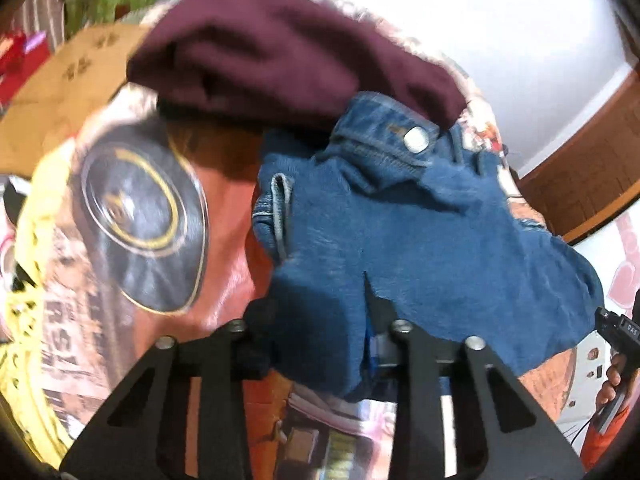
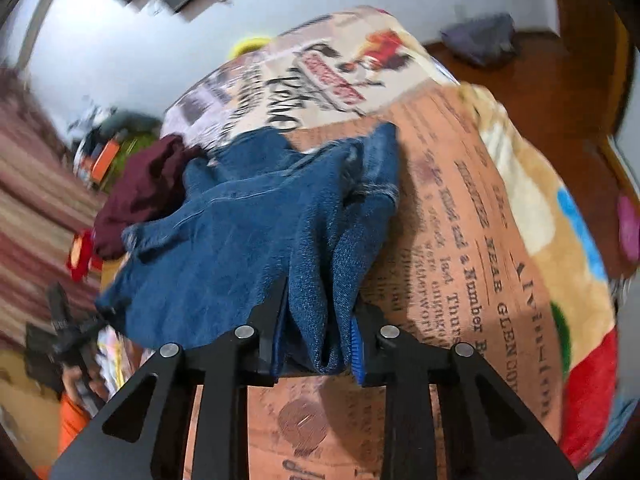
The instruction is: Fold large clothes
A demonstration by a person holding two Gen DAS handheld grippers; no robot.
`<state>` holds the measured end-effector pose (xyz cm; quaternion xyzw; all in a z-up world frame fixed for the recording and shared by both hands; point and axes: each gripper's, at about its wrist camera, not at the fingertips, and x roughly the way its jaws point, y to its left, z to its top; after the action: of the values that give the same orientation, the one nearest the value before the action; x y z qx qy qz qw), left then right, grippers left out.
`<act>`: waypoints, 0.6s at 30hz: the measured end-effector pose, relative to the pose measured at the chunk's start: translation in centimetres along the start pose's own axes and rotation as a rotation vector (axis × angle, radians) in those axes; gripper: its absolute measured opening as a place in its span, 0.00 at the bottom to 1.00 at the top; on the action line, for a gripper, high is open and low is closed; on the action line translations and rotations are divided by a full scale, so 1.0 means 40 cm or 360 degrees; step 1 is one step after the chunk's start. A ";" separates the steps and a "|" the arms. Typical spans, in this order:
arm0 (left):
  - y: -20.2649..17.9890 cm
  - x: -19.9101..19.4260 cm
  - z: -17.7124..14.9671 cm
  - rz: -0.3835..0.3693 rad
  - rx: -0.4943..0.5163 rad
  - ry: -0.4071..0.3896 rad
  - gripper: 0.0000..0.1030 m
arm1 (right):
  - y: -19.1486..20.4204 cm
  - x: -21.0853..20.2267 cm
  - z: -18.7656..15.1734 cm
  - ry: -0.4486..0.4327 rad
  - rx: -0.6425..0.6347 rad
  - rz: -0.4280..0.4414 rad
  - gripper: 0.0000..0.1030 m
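Blue jeans lie bunched on a printed bedspread, with the waistband and metal button at the far end. My left gripper is shut on a fold of the jeans' denim. In the right wrist view the jeans stretch away from my right gripper, which is shut on a bunched fold of denim. A maroon garment lies crumpled beyond the jeans, and it also shows in the right wrist view.
The bedspread has newspaper-style print and a vinyl-record picture. A cardboard box and clutter stand beyond the bed. A wooden floor with a grey cloth heap lies past the far edge. A striped rug is on the left.
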<state>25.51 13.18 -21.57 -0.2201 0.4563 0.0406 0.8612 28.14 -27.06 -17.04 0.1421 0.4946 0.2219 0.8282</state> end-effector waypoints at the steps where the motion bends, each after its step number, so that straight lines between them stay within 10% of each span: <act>1: -0.003 -0.015 0.007 -0.0028 0.0005 -0.0019 0.28 | 0.005 -0.011 -0.001 -0.0008 -0.0014 0.0017 0.21; 9: 0.023 -0.146 -0.018 -0.0143 0.0071 -0.0112 0.26 | 0.031 -0.073 -0.063 0.0003 -0.0135 -0.0014 0.20; 18: 0.119 -0.107 -0.087 0.0469 0.0198 -0.0103 0.28 | 0.013 -0.061 -0.114 0.0006 -0.0128 -0.0279 0.33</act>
<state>19.08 16.58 -21.45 -0.0957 0.4573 0.1454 0.8721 22.98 -27.77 -17.10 0.0645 0.4975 0.1684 0.8485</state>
